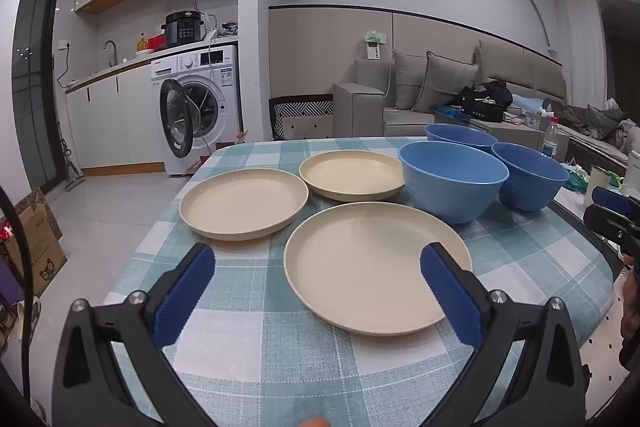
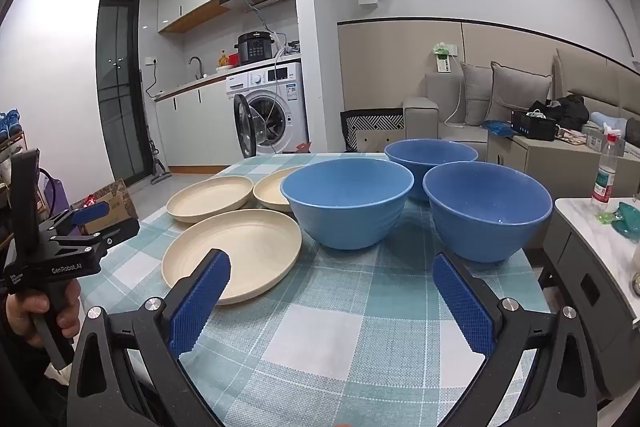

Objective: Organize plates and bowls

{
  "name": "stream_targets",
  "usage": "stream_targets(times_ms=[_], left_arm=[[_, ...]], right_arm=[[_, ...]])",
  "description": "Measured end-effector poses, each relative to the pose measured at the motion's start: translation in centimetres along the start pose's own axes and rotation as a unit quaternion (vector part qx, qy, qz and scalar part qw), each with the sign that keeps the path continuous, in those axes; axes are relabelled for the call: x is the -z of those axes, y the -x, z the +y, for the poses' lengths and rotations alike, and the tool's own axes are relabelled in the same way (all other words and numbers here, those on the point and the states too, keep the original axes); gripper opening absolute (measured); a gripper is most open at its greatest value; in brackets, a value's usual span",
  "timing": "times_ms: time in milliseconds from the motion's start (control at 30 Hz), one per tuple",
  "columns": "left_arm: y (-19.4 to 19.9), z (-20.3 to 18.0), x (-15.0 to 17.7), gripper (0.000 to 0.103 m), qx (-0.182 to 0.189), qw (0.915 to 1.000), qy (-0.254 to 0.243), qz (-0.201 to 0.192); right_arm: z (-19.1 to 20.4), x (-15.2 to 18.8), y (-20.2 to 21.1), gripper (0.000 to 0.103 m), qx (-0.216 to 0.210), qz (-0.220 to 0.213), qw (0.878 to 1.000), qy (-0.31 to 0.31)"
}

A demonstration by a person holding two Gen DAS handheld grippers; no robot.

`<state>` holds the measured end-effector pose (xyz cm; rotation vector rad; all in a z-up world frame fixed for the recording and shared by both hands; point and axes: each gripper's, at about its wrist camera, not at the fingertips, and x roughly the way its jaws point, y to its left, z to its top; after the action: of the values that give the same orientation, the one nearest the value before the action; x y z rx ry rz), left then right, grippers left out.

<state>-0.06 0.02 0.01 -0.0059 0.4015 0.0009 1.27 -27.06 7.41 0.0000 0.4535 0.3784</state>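
Three cream plates lie apart on the checked tablecloth [image 1: 248,307]: a near plate [image 1: 372,267] [image 2: 232,251], a left plate [image 1: 244,203] [image 2: 210,199] and a far plate [image 1: 352,175] [image 2: 272,189]. Three blue bowls stand upright to their right: a middle bowl [image 1: 452,179] [image 2: 346,201], a far bowl [image 1: 460,137] [image 2: 430,157] and a right bowl [image 1: 528,175] [image 2: 486,211]. My left gripper [image 1: 316,263] hovers open over the near plate's front part, holding nothing. My right gripper [image 2: 330,273] hangs open in front of the middle and right bowls, also holding nothing.
A side table [image 2: 596,223] with a water bottle [image 2: 604,171] stands right of the table. A sofa [image 1: 440,91] lies behind, a washing machine [image 1: 200,107] with its door open at the back left. Cardboard boxes [image 1: 36,239] sit on the floor at left.
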Motion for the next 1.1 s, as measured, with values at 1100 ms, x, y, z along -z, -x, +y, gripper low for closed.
stream_targets(times_ms=[1100], left_arm=[[0.6, -0.2, -0.6, 0.103, 0.01, 0.9999, -0.006, -0.004]], right_arm=[[0.2, 0.1, -0.1, 0.103, 0.011, -0.002, 1.0, 0.008]])
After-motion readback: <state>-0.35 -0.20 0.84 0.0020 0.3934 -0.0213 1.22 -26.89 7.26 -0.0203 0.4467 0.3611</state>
